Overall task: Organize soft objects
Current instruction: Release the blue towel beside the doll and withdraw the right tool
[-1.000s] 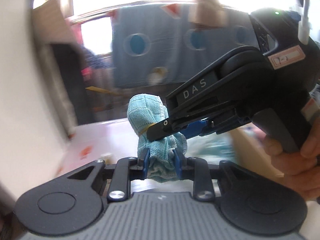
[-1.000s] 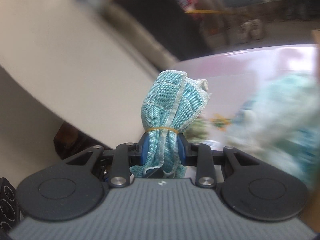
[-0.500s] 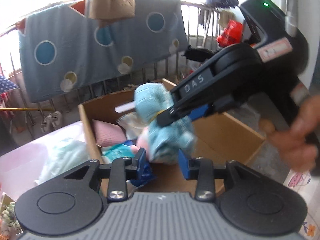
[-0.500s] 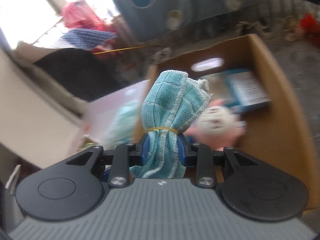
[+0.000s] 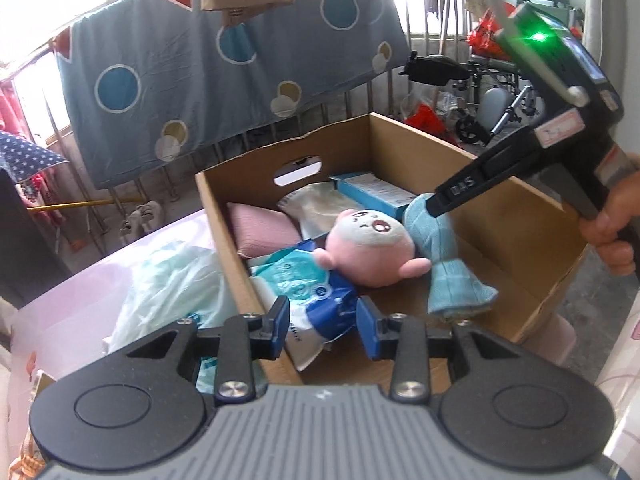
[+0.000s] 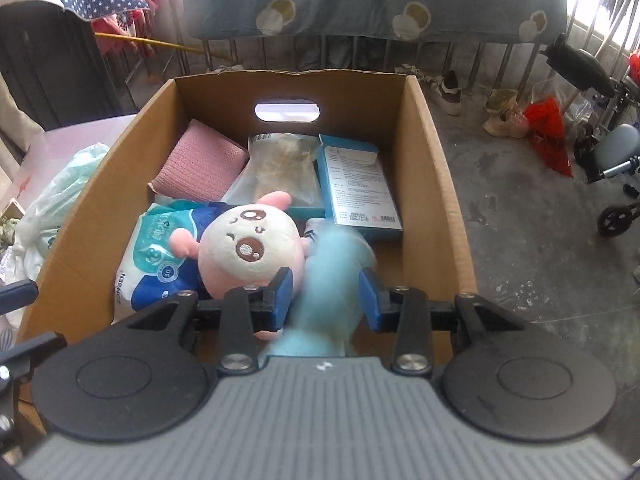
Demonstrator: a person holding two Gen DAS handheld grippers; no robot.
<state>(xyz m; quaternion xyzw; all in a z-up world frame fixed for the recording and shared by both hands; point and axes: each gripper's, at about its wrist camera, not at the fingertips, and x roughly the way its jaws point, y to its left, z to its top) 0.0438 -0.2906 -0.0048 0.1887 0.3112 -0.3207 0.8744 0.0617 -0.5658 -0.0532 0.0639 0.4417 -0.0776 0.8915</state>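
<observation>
A teal cloth roll point(image 5: 444, 256) tied with a rubber band stands slanted inside the cardboard box point(image 5: 520, 216), beside a pink plush toy point(image 5: 372, 244). In the right wrist view the cloth roll point(image 6: 332, 280) is a blur between the pads of my right gripper point(image 6: 327, 298). That gripper's jaws are opening and gaps show on both sides of the cloth. In the left wrist view the right gripper point(image 5: 430, 210) points down at the roll's top. My left gripper point(image 5: 322, 330) hangs open over the box's near left corner with nothing between its fingers.
The box point(image 6: 432, 152) also holds a pink cloth point(image 6: 200, 160), a wipes pack point(image 6: 156, 256), a clear packet point(image 6: 280, 164) and a blue carton point(image 6: 356, 184). A pale green plastic bag point(image 5: 168, 280) lies on the pink table to the left. Concrete floor point(image 6: 520, 200) lies to the right.
Both grippers swung from the table to above the box. The left gripper let go of the cloth roll first. The right gripper's jaws then parted and the roll is slipping down, blurred.
</observation>
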